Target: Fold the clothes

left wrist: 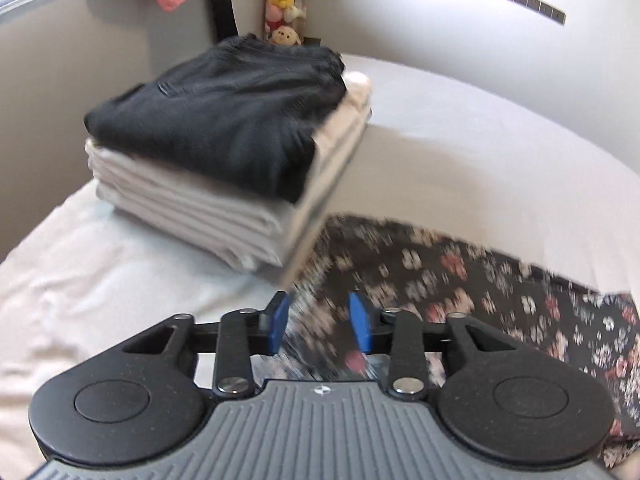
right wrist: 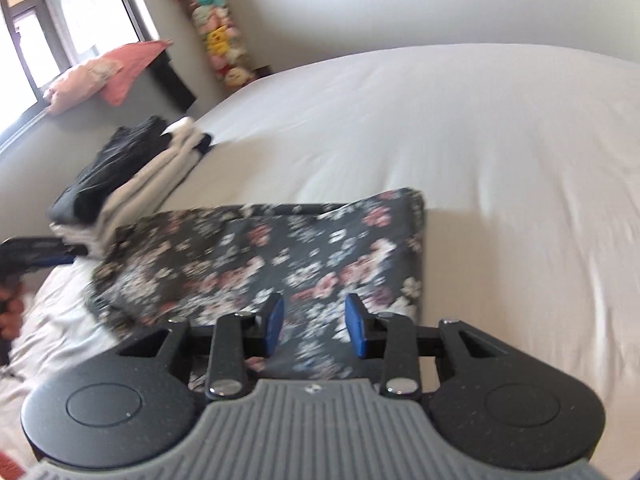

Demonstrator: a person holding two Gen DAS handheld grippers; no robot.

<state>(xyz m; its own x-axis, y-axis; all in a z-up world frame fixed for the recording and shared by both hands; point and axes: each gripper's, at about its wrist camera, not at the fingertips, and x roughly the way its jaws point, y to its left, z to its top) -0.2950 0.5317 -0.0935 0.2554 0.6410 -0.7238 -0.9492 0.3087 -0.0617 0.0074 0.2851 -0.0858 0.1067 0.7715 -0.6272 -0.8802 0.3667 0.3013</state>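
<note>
A dark floral garment [right wrist: 272, 256] lies folded flat on the white bed; it also shows in the left wrist view [left wrist: 460, 280]. My right gripper [right wrist: 314, 326] is open, its blue pads above the garment's near edge. My left gripper [left wrist: 322, 326] is open over the garment's left end, nothing between the pads; it shows at the left edge of the right wrist view [right wrist: 36, 256]. Behind stands a stack of folded clothes [left wrist: 224, 152]: a black piece on top of several white ones, also in the right wrist view [right wrist: 120, 176].
The white bed sheet [right wrist: 460, 128] spreads to the right and far side. A grey wall ledge with pink pillows [right wrist: 104, 76] runs along the left. A column of plush toys [left wrist: 285, 0] stands in the far corner.
</note>
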